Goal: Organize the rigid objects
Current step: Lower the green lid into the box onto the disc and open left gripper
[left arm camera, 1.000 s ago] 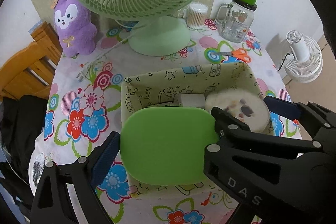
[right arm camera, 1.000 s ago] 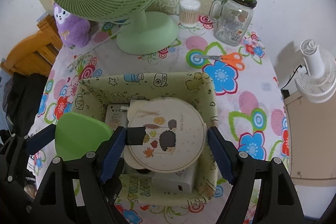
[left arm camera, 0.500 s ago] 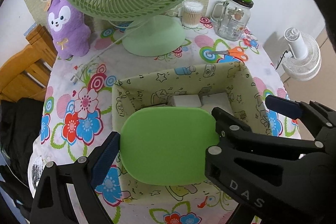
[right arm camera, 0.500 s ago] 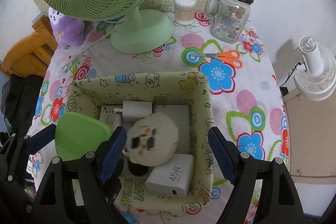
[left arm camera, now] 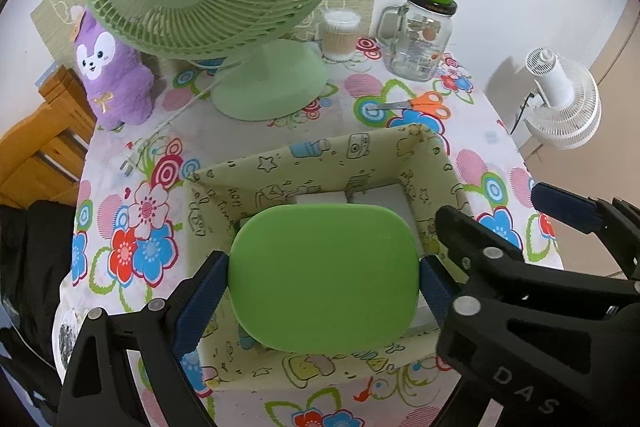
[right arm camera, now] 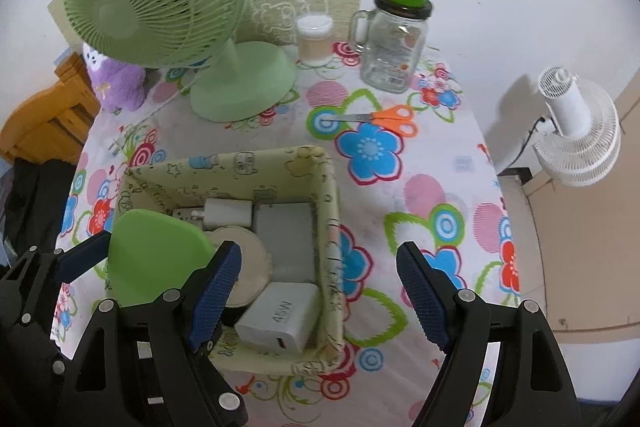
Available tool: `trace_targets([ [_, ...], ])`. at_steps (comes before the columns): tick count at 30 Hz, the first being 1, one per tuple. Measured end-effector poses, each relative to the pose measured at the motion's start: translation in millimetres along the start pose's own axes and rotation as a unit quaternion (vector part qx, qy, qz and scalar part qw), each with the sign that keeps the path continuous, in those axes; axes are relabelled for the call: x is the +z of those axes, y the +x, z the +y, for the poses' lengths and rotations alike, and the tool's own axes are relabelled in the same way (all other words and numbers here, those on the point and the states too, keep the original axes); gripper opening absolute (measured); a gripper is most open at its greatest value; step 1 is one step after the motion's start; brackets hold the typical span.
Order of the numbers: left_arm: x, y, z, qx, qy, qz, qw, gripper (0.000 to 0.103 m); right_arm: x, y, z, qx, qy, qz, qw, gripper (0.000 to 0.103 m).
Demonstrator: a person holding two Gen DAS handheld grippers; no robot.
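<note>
Round hedgehog-print disc gone from between the right gripper's jaws since a second ago; now lying flat inside the fabric storage box, partly hidden behind the left finger. Right gripper empty, jaws wide apart, hanging over the box's right wall and the floral tablecloth.

Left gripper clamped on the green rounded-rectangle plate, pads pressing both side edges, plate poised flat above the box opening.

Already binned: white plug adapter, grey block, 45W charger, the disc.

Left to do, by judgement: drop the green plate in. Orange scissors lie loose on the cloth, possibly next. Green fan, glass mug jar, cotton-swab tub and purple plush look like fixtures, not cargo.
</note>
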State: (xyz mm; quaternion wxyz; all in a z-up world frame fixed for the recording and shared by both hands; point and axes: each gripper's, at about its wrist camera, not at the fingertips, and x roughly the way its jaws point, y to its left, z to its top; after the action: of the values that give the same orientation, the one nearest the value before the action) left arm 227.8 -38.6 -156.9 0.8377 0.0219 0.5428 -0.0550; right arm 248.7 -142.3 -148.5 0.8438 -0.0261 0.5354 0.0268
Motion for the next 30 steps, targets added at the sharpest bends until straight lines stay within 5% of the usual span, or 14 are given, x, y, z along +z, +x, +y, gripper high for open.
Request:
trace_targets([
  [30, 3, 64, -7, 0.014, 0.025, 0.056, 0.998, 0.095, -16, 39, -31, -0.044, 0.042, 0.043, 0.997, 0.083],
])
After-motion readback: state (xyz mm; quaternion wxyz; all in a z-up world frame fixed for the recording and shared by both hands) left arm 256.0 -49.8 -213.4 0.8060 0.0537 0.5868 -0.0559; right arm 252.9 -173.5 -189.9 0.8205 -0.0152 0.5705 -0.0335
